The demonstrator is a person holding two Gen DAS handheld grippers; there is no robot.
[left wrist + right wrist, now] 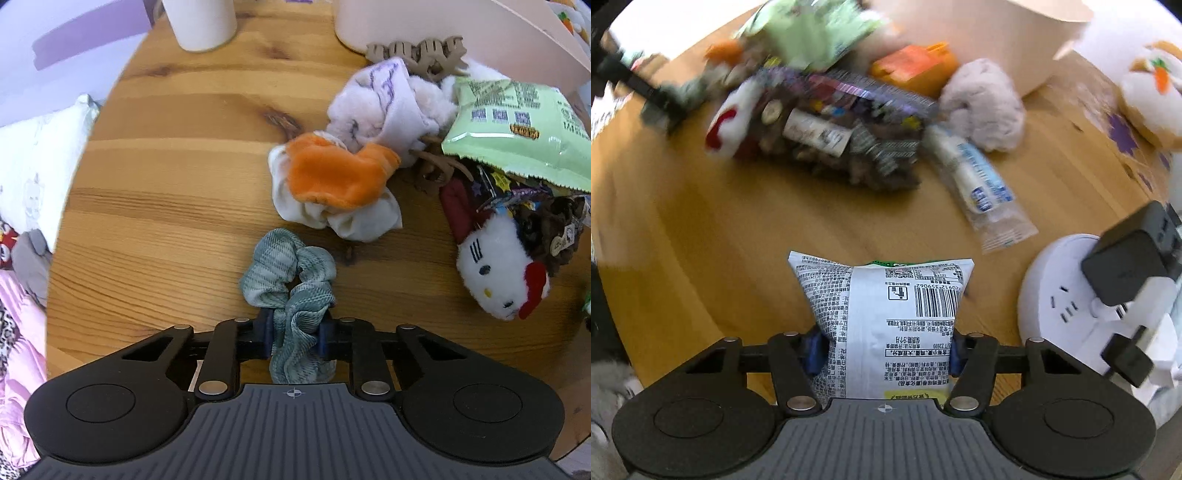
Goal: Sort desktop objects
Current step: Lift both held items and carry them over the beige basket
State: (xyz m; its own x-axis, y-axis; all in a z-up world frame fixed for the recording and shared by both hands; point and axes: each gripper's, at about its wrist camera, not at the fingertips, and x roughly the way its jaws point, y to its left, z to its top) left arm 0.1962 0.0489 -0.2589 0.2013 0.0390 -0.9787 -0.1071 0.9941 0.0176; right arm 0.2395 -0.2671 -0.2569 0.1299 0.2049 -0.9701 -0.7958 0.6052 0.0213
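Left gripper (295, 334): jaws clamped on the teal scrunchie (290, 284), pinching one fold; the rest of the loop hangs forward over the wooden surface (177, 184). Whether it touches the wood, can't tell.

Just beyond it, an orange-and-white scrunchie (334, 184) lies on the surface, touching a pale pink fuzzy scrunchie (384, 109) behind it. A Hello Kitty plush (498, 273) sits toward the right edge, head toward the camera, partly under a green snack bag (517, 125). A tan claw clip (421, 55) lies past the pink scrunchie, against a pale bin (480, 33). A white cylinder (201, 22) stands at the far edge.

Right gripper (884, 350): jaws clamped on a white snack packet (886, 314), barcode side up, held above the surface; its far end sticks out forward.

A white round power strip (1067, 295) sits near the right edge with a black adapter (1130, 262) plugged in. A clear-wrapped blue-and-white snack bar (979, 184) lies mid-surface. Beyond it the pile is motion-blurred; an orange box (912, 68) and a white box (997, 33) are at the far side.
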